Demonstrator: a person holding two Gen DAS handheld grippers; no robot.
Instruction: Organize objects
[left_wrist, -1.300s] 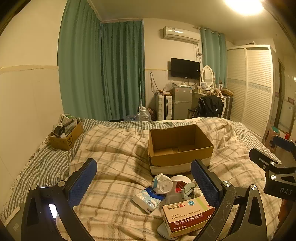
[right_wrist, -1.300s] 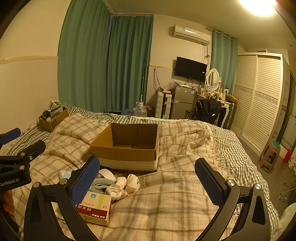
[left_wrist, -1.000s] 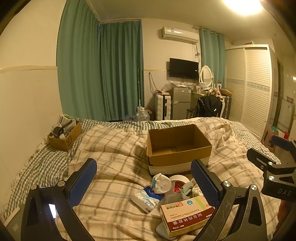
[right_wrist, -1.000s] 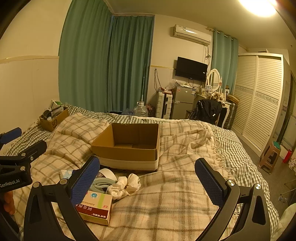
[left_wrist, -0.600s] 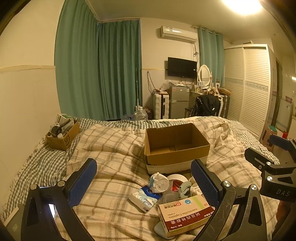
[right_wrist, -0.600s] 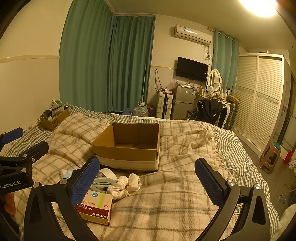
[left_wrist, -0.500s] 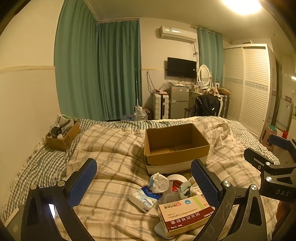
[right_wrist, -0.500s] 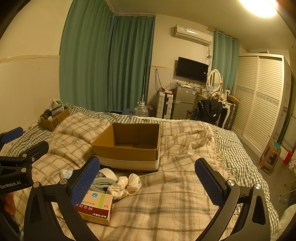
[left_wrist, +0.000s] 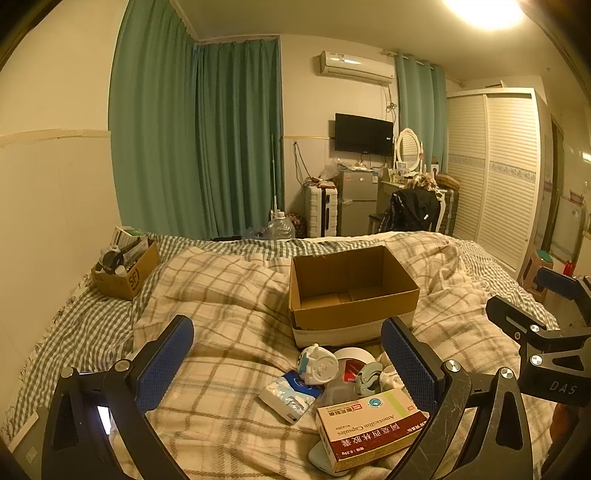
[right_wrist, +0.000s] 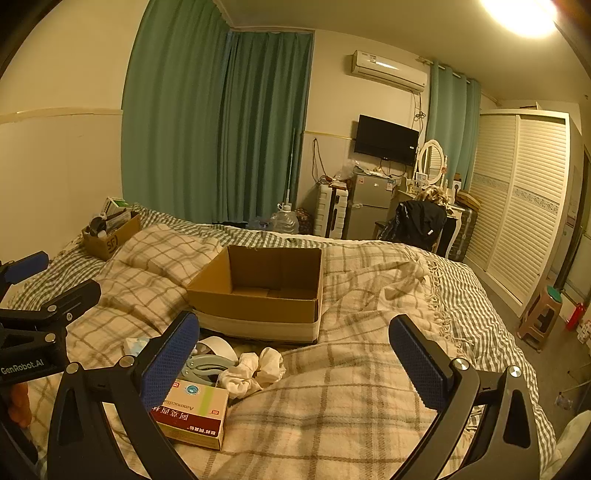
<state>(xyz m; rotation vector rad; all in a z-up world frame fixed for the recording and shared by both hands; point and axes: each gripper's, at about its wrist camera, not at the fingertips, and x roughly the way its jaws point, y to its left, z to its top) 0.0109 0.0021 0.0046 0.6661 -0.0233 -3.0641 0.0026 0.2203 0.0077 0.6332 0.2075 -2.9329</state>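
Medicine carton (left_wrist: 369, 428) lies nearest on the bed (left_wrist: 229, 347), heaped with a tissue pack (left_wrist: 288, 397), crumpled cloth (right_wrist: 255, 369) and a small white toy (left_wrist: 319, 365) just before the open cardboard box (left_wrist: 351, 295); probably light, stiff, crushable, so pinch its long sides; the cloth is soft and may be taken anywhere; left tongs (left_wrist: 284, 365) and right tongs (right_wrist: 295, 354) both gape wide, holding nothing.

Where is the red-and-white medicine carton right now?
The red-and-white medicine carton lies on the plaid blanket, nearest the camera in the clutter before the open cardboard box, low right in the left view.
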